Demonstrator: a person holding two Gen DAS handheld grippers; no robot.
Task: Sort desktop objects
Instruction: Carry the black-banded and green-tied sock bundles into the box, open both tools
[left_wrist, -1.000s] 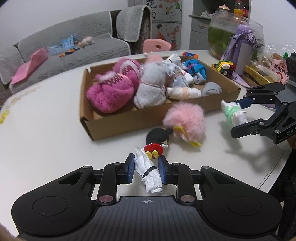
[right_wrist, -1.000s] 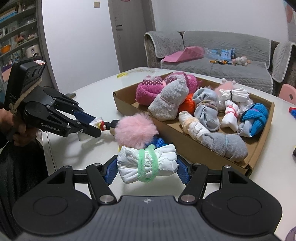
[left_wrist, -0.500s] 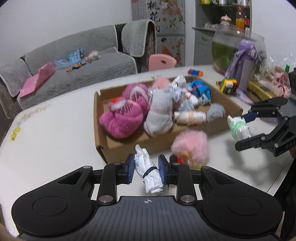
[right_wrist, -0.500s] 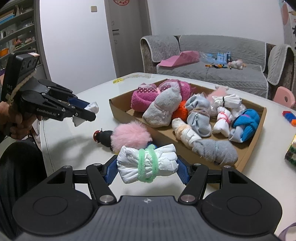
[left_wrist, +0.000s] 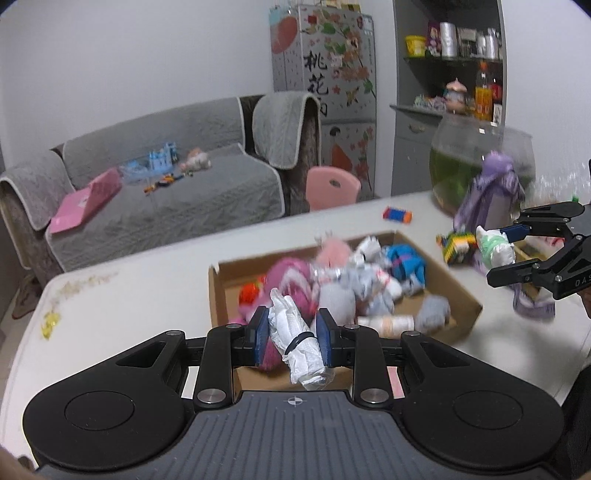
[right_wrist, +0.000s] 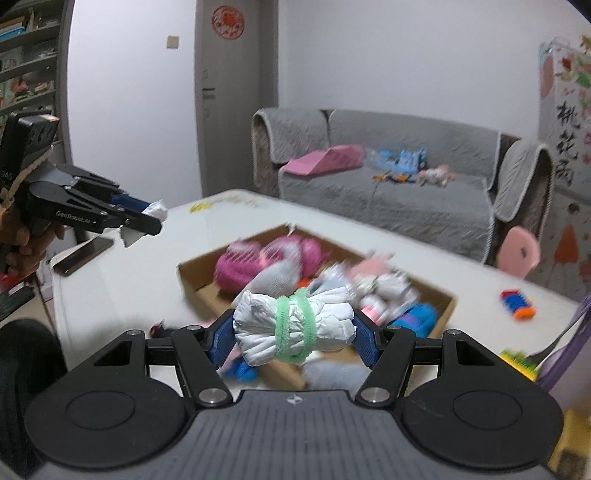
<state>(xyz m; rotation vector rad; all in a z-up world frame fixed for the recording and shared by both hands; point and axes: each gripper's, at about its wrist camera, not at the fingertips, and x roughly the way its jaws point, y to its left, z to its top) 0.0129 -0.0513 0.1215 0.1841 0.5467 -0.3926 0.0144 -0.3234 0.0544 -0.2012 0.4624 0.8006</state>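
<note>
My left gripper (left_wrist: 291, 336) is shut on a white sock bundle with a black band (left_wrist: 284, 314), held above the near end of a cardboard box (left_wrist: 461, 295) filled with rolled socks. My right gripper (right_wrist: 293, 338) is shut on a wider white bundle tied with green bands (right_wrist: 325, 321), also held above the box (right_wrist: 192, 273). In the left wrist view the right gripper (left_wrist: 500, 253) hangs at the right of the box with its green-banded bundle (left_wrist: 493, 247). In the right wrist view the left gripper (right_wrist: 147, 216) hangs at the far left, its white bundle (right_wrist: 157, 208) showing between the fingers.
A fish bowl (left_wrist: 480, 162), a purple bottle (left_wrist: 495, 192) and a block toy (left_wrist: 458, 245) crowd the table's right side. An orange-blue toy (right_wrist: 517, 304) lies beyond the box. A dark flat object (right_wrist: 83, 254) lies near the table's left edge. A pink chair (left_wrist: 332, 186) and a sofa stand behind the table.
Both grippers have risen with their bundles still clamped. The box now lies lower and farther below them, and the pink pompom and small toy in front of it have dropped out of sight.
</note>
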